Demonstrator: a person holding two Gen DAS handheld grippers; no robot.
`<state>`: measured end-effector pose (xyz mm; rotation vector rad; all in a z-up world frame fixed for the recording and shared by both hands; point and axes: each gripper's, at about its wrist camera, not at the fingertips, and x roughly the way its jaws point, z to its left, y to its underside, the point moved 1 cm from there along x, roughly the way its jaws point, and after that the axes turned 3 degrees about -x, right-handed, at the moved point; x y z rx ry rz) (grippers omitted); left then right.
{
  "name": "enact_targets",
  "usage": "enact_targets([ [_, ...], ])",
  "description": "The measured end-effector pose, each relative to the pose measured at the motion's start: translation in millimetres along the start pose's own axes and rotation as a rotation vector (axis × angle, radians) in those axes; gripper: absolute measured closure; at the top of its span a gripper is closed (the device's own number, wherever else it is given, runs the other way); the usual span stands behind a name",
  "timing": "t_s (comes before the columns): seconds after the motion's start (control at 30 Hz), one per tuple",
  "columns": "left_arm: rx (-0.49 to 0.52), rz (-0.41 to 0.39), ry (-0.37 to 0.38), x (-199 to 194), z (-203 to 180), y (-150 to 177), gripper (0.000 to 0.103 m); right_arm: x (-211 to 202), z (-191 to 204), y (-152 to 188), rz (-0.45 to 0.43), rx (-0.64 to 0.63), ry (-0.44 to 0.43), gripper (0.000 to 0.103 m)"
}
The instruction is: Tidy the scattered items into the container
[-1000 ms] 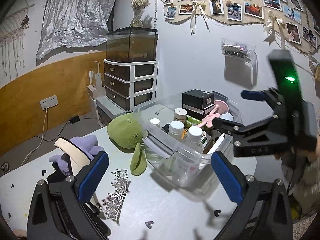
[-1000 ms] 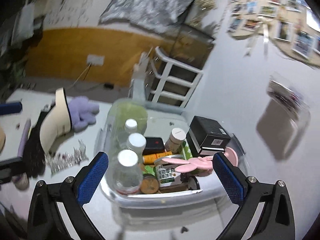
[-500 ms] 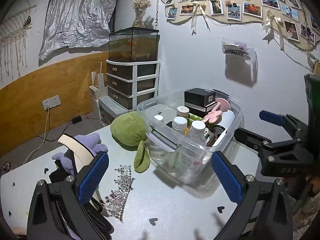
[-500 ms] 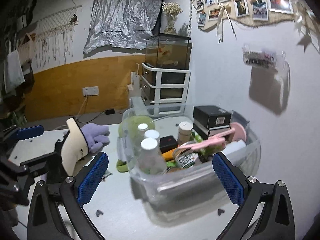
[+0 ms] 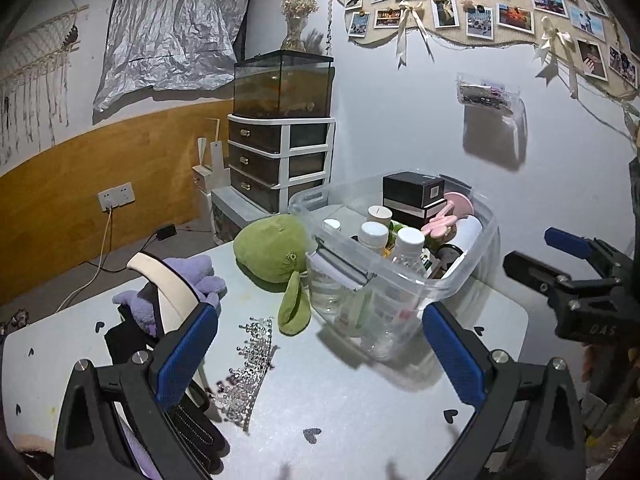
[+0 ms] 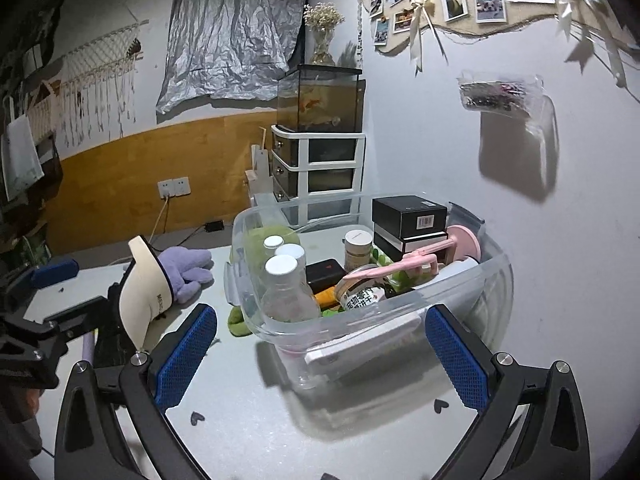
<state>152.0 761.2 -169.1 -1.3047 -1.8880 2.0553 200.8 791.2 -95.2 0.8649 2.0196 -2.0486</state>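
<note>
1. Table [image 5: 360, 408], pale grey with small dark heart marks, is carrying everything; its surface is showing in both wrist views.
2. Clear plastic container [image 5: 460, 276] is sitting toward the table's far right side, near the white wall. It is holding white-capped bottles [image 6: 286, 284], a stacked black box [image 6: 408, 210], a pink long-handled item [image 6: 404, 264] and a labelled tub [image 6: 360, 296].
3. Green plush [image 5: 272, 248] is lying on the table outside the container, pressed against its left wall; one floppy part is hanging toward the tiara.
4. Purple plush [image 5: 192, 280] is lying further left, partly behind a cream and black cap [image 5: 168, 292].
5. Silver tiara [image 5: 248, 368] is lying flat on the table, in front of the green plush and apart from the container.
6. Left gripper [image 5: 320, 352] is hovering over the near table edge, blue pads spread wide, nothing between them.
7. Right gripper [image 6: 320, 352] is facing the container's near wall, pads likewise spread wide and holding nothing; from the left view it is showing at the right edge [image 5: 568, 264].
</note>
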Motion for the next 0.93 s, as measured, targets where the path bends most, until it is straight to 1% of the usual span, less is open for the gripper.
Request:
enact_targets([
  [0.13,-0.022,0.0,-0.013,1.4,3.6,1.6,0.0,-3.1,0.3,1.7,-0.011,-0.004,-0.005,0.0],
  [0.27,-0.036,0.007,-0.019,3.0,6.7,2.6,0.0,-1.3,1.5,4.7,0.003,-0.017,-0.004,0.0],
  [0.6,-0.048,0.01,-0.023,3.2,8.7,3.4,0.0,0.9,3.2,7.2,0.012,-0.021,-0.007,0.0],
  [0.73,-0.057,0.006,-0.014,2.3,9.3,2.3,0.0,1.5,3.4,6.5,0.014,-0.021,-0.007,0.0],
  [0.93,-0.047,-0.001,-0.021,1.2,8.7,2.4,0.0,2.3,3.4,6.5,0.018,-0.026,-0.002,0.0],
])
